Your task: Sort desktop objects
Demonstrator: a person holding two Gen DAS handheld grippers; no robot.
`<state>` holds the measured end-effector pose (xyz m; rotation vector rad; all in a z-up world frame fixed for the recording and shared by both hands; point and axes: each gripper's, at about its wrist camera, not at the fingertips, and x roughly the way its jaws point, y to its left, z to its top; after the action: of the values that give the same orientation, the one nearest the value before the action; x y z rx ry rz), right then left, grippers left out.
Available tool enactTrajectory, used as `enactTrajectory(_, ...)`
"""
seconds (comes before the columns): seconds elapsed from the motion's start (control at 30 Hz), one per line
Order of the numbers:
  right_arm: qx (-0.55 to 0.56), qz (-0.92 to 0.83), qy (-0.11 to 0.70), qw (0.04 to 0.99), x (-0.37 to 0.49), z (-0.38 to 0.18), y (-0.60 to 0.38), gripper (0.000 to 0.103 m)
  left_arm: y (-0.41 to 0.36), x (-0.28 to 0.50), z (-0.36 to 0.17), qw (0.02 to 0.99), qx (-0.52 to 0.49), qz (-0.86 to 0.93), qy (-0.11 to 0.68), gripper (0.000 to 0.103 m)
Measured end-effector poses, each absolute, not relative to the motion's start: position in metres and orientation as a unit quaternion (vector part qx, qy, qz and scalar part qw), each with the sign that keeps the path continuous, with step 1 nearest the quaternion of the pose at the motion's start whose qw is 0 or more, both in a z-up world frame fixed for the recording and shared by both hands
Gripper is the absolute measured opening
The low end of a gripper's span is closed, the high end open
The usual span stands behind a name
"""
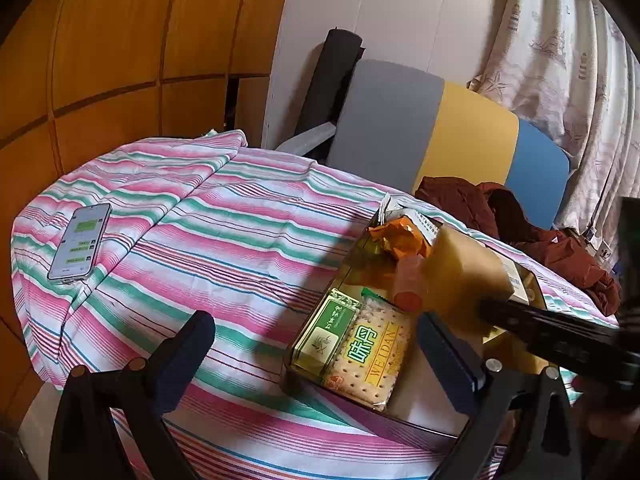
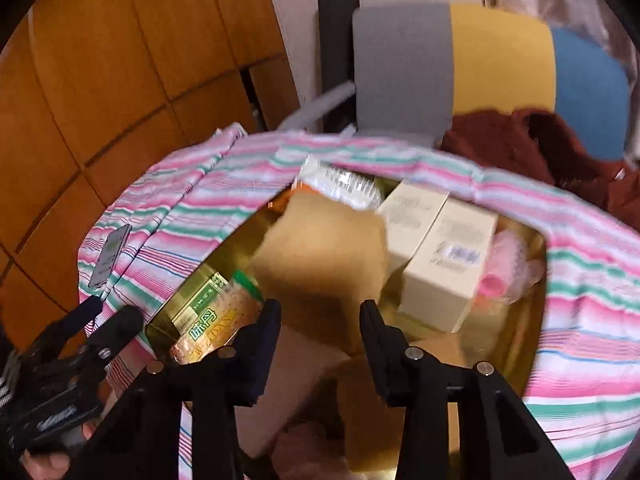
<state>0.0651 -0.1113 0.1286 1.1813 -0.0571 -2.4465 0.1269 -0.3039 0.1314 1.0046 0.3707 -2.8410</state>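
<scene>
just beyond right hand-held gripper (image 2: 320, 312), brown cardboard box (image 2: 320, 248), unclear whether pinched

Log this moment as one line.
left gripper: open, empty | right gripper: at tan box, grip unclear | tray: holds cracker pack, cream cartons | phone: on striped cloth

The blurred tan cardboard box (image 2: 324, 256) is smeared by motion, and its far edge is lost against the crinkled printed snack packet (image 2: 340, 186) behind it. Print on the two cream cartons (image 2: 444, 264) cannot be read. The gold-lined tray (image 1: 304, 344) is partly covered by the box, and its near corner is cut off behind dark fingers (image 1: 452, 360).
</scene>
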Motion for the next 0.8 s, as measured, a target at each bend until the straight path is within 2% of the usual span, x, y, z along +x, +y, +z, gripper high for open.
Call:
enactTrajectory(0.23, 0.451, -0.858, -0.048, 0.242, 0.033, 0.11, -0.134, 0.04, -0.311, 0.124, 0.125, 0.057, 0.337, -0.931, 0.126, 0.103)
enactTrajectory(0.33, 0.463, -0.856, -0.034, 0.229, 0.029, 0.101, -0.14, 0.04, -0.313, 0.123, 0.124, 0.054, 0.34, -0.93, 0.129, 0.103)
enactTrajectory(0.53, 0.41, -0.879, -0.061, 0.235, 0.053, 0.133, -0.114, 0.043, -0.317, 0.122, 0.122, 0.05, 0.334, -0.932, 0.134, 0.103)
enactTrajectory(0.67, 0.382, -0.887, -0.031, 0.259, 0.042, 0.153, -0.138, 0.041, -0.316, 0.119, 0.119, 0.049, 0.342, -0.929, 0.137, 0.103)
enactTrajectory(0.8, 0.396, -0.884, 0.012, 0.249, 0.02, 0.144, -0.169, 0.04, -0.311, 0.118, 0.118, 0.05, 0.347, -0.928, 0.127, 0.102)
